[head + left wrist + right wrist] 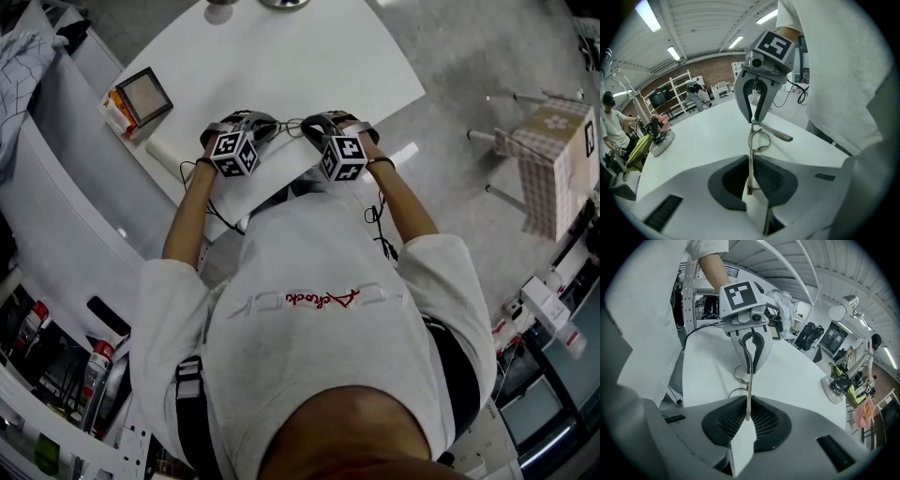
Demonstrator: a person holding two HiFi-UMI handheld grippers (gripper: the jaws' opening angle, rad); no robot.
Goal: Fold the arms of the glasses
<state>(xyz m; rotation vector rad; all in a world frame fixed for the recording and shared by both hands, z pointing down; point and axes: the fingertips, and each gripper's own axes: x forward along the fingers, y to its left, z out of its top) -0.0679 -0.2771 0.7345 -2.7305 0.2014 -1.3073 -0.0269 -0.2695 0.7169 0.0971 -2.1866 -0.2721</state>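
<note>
One pair of glasses (292, 125). Two grippers: left gripper (270, 128) and right gripper (309, 128). One white worktop (309, 56), one small box (141, 97) and one checked-cover chair (553, 155).

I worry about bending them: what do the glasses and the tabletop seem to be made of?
Glasses: probably thin metal, going by the slim grey rim with a dull sheen; the arm tip looks darker, perhaps plastic-sleeved. Tabletop: smooth matt white, likely laminate or painted board; no grain shows.
</note>
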